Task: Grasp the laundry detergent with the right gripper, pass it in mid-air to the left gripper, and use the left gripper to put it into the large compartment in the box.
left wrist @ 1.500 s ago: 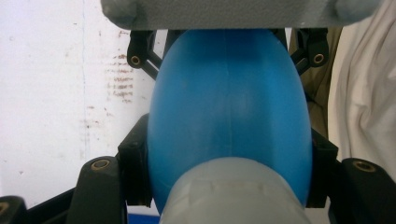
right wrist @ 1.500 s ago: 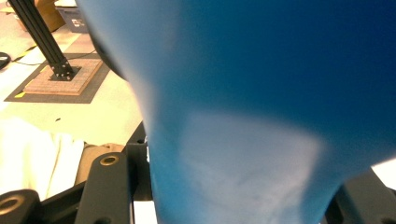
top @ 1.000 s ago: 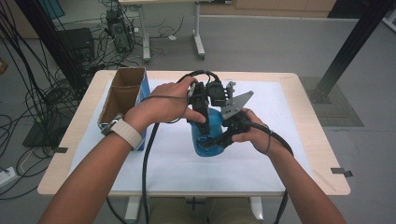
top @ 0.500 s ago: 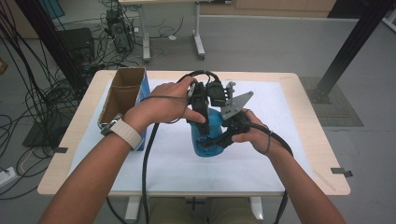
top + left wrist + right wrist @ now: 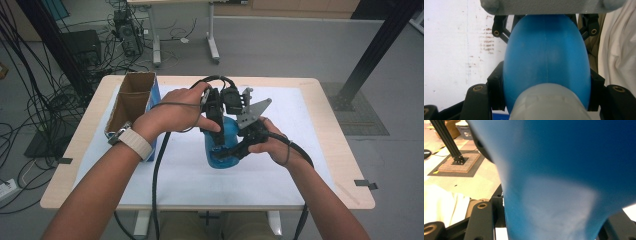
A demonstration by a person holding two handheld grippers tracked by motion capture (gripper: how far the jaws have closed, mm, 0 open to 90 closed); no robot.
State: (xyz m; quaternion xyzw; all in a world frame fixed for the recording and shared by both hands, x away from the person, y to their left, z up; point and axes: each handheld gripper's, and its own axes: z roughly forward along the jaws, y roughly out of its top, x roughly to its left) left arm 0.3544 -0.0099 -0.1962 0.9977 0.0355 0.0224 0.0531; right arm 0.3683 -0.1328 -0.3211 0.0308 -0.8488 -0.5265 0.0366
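Both grippers pinch the blue bottle (image 5: 222, 145) mid-table: left gripper (image 5: 216, 131) at 12 o'clock, right gripper (image 5: 241, 146) at 3. Likely next: twist the grey cap (image 5: 549, 102) loose.

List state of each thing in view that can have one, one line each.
Blue bottle: clamped by both grippers above the white mat, pale cap end towards the left gripper's camera.
Left hand-held gripper: shut on the bottle.
Right hand-held gripper: shut on the bottle.
Cardboard box: open at the top, at the table's left.
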